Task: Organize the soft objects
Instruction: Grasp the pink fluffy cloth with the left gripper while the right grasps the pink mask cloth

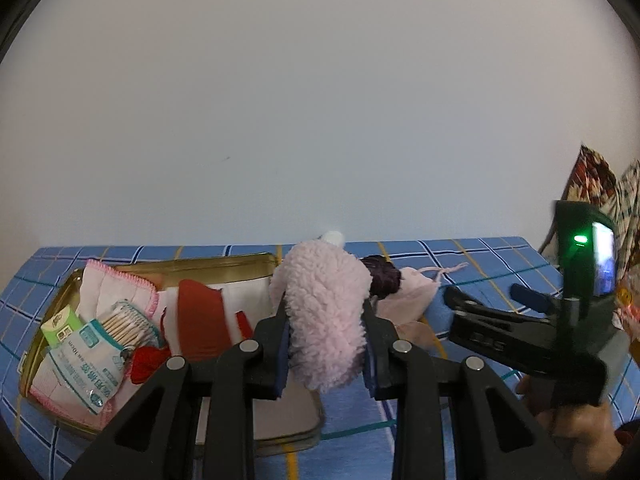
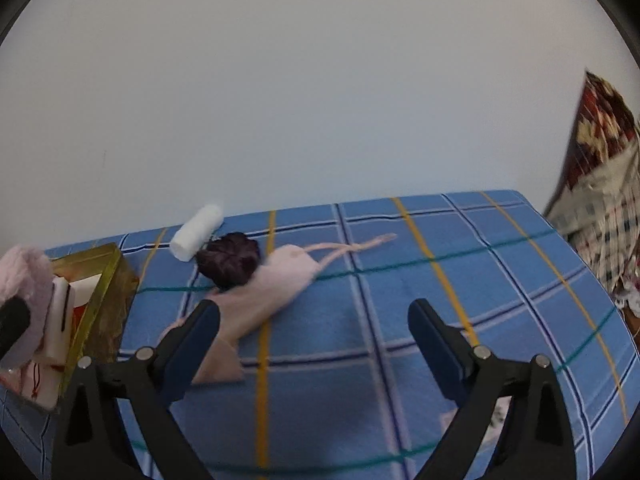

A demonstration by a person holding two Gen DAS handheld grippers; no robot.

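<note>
My left gripper is shut on a fluffy pink plush and holds it over the right end of a gold tin box. The plush also shows at the left edge of the right wrist view. The tin holds a pink-edged white cloth, a red cloth and a cotton swab pack. My right gripper is open and empty above the blue checked cloth. A pale pink drawstring pouch, a dark purple fabric ball and a white roll lie ahead of it.
The blue checked table cover ends at the white wall behind. Patterned fabrics hang at the far right. The tin's corner stands left of the right gripper. The right gripper body shows in the left wrist view.
</note>
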